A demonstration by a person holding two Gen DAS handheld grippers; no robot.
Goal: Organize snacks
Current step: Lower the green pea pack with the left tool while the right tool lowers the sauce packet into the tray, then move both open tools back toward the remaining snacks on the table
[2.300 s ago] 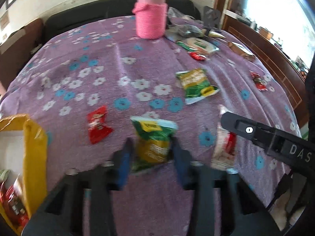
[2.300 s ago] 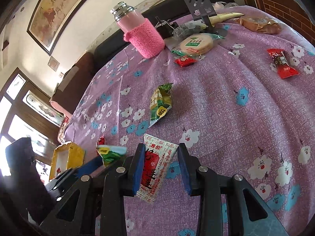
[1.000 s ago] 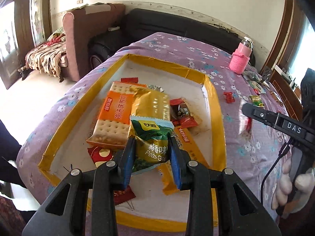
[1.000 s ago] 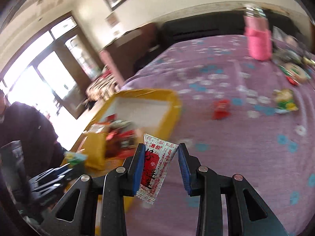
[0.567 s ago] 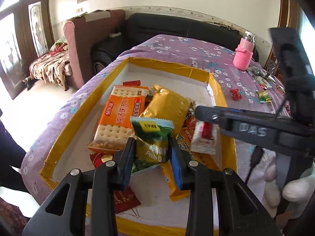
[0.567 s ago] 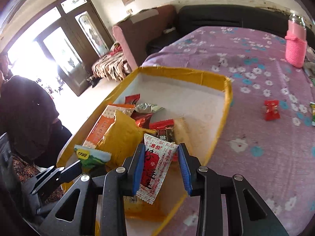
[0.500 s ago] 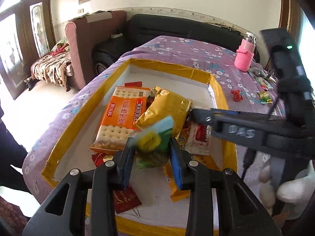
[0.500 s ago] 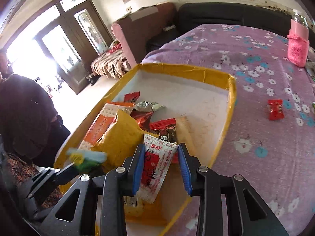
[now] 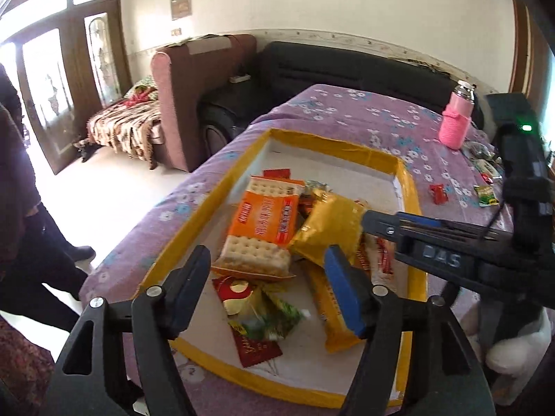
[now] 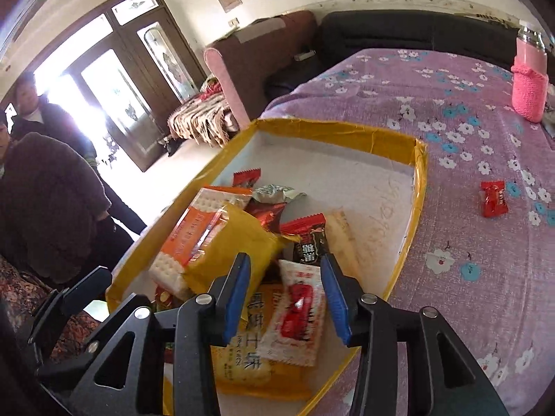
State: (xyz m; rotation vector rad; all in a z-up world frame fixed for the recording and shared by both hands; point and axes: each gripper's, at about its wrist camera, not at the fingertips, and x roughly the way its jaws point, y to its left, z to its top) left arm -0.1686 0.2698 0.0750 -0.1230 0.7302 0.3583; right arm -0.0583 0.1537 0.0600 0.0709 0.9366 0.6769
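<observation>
Hanging over the yellow-rimmed tray (image 9: 412,187) on the purple flowered worktop (image 10: 468,145), both tongs have just been opening and grip nothing. The left tongs (image 9: 269,286) stand wide above the green pea packet (image 9: 274,319), which lies on the tray floor. The right tongs (image 10: 286,298) stand parted around the red-and-white sachet (image 10: 298,315), resting loose on the snack pile.

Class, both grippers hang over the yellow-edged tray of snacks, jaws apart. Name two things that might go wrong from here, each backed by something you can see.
1. The left gripper and right gripper sit close together over the tray; pulling back carelessly might knock them together.
2. The white-and-red packet lies between the right gripper's just-opened jaws near the tray's edge; a withdrawing finger might drag it out.
</observation>
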